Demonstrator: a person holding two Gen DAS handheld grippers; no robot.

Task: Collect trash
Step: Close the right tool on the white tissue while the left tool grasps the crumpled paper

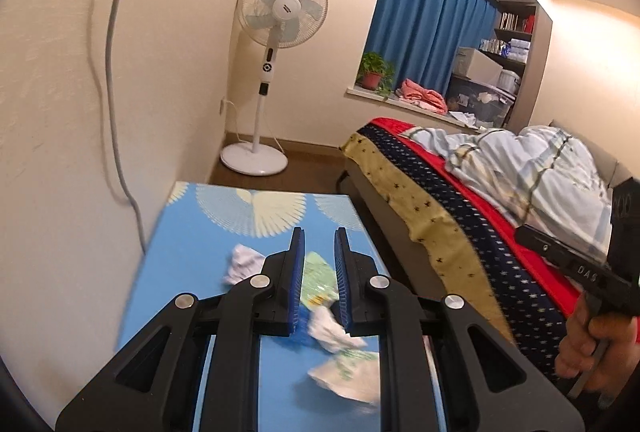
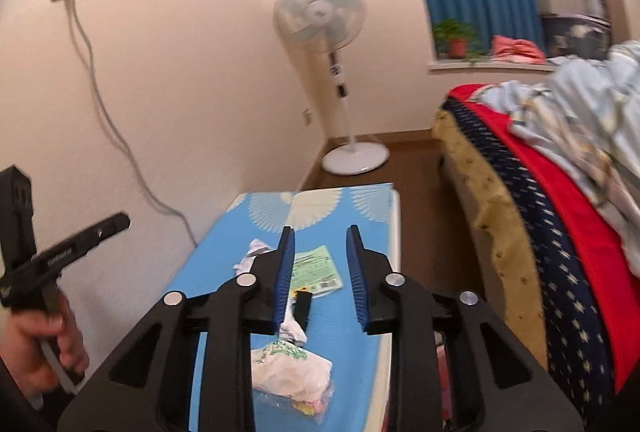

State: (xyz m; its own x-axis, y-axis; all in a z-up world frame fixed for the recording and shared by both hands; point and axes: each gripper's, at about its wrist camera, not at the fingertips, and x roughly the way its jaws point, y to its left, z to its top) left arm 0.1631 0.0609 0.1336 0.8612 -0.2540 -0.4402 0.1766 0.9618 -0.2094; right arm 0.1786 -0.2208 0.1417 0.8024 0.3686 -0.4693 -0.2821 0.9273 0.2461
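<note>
Left wrist view shows your left claw [image 1: 319,264] with its blue ribbed pads a narrow gap apart and nothing between them; it hangs above the desk [image 1: 188,232], whose blue cover carries pale fan-shaped prints. The trash lies in the lower middle of the frame: a crumpled white tissue [image 1: 242,264], a flat green printed wrapper [image 1: 318,280], a second white wad [image 1: 330,328], and a soft plastic bag [image 1: 348,372] nearest you. Blur makes the edges hard to read, so the bag may be two pieces.

In the right wrist view your right claw [image 2: 320,264] also stands apart and empty over the same litter.

The flat wrapper hugs the smooth cover, so pads coming straight down could slide off it or pinch the cloth instead. The light tissue wads can skid away when nudged and drop off the desk's right edge toward the floor beside the bed [image 1: 460,200]. The limp bag may spill what it holds if you lift it by one corner.
</note>
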